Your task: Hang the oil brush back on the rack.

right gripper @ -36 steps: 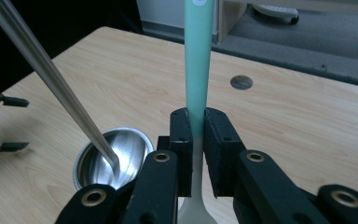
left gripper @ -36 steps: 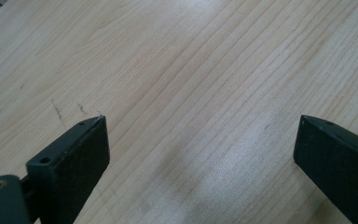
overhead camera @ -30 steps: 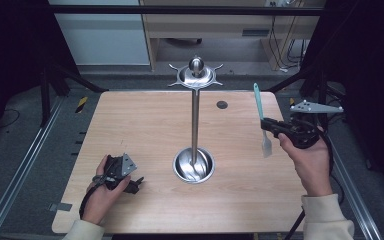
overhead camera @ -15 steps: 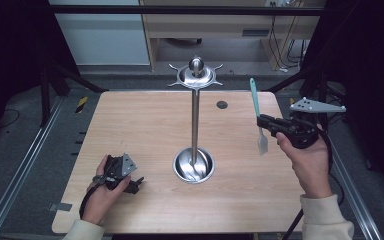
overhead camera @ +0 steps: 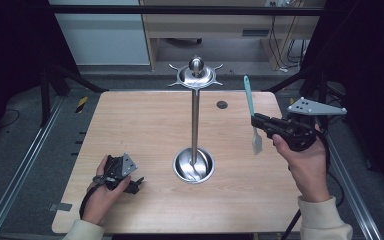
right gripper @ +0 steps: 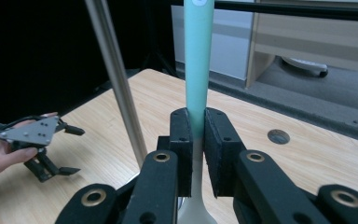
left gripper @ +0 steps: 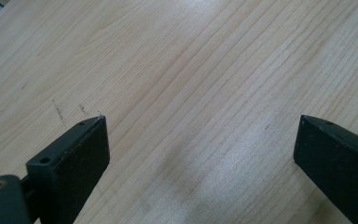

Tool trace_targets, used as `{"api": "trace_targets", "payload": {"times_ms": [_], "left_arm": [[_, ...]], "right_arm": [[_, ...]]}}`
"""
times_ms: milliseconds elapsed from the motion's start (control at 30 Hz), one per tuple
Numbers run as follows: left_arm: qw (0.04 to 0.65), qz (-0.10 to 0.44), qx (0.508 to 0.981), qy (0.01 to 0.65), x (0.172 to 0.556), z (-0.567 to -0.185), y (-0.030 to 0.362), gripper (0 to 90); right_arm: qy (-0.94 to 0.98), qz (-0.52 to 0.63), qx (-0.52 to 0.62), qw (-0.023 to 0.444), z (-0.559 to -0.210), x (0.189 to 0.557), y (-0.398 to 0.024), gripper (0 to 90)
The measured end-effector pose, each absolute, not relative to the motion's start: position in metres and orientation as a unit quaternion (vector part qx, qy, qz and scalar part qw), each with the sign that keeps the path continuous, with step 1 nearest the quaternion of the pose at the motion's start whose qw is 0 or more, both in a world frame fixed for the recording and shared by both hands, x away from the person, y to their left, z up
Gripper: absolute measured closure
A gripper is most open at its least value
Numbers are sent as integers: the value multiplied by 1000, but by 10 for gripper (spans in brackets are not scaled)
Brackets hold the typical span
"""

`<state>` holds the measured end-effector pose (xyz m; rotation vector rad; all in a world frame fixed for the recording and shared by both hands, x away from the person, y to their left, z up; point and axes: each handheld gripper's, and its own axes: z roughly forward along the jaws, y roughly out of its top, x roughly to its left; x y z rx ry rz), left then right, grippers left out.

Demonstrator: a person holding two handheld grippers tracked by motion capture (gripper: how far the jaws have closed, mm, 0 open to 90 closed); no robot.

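Teal-handled, the spatula (overhead camera: 250,107) stands upright, blade down, clamped at mid-handle by the right gripper (overhead camera: 258,122), held above the wooden table (overhead camera: 145,130) to the right of the steel stand (overhead camera: 195,122). Left of the stand's round base, the left gripper (overhead camera: 136,184) rests on the table, its jaws wide apart.

Each hand-held black two-jaw gripper, left (overhead camera: 136,185) and right (overhead camera: 256,121), carries a grey three-cornered plate with small holes. Flat black rectangular jaws sit on links with brass-coloured rivets. Dark cables trail back. Cream knitted sleeve cuffs (overhead camera: 325,220) cover both wrists.
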<state>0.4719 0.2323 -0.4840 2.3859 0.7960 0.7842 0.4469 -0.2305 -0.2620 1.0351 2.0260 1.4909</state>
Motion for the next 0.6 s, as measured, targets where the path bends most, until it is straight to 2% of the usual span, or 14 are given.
{"api": "trace_targets", "payload": {"times_ms": [600], "left_arm": [[249, 288, 878, 290, 472, -484, 231, 31]], "right_arm": [[735, 564, 308, 217, -252, 425, -218, 821]]}}
